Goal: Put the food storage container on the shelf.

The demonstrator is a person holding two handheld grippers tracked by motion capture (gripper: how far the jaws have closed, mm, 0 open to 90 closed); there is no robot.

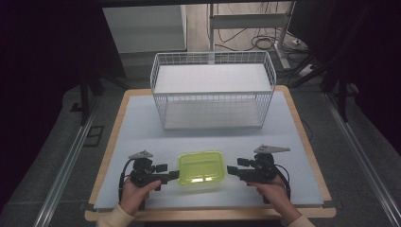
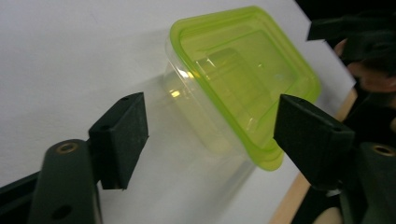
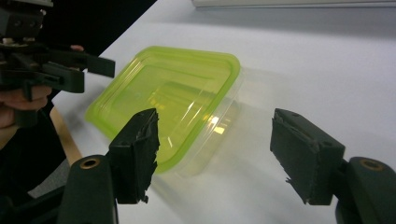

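Now the green-lidded container (image 1: 200,168) sits on the near table (image 1: 142,127), long axis running across between my grippers; left gripper (image 1: 173,175) just beside its left end, right gripper (image 1: 231,169) just off its right, both jaws wide, empty.
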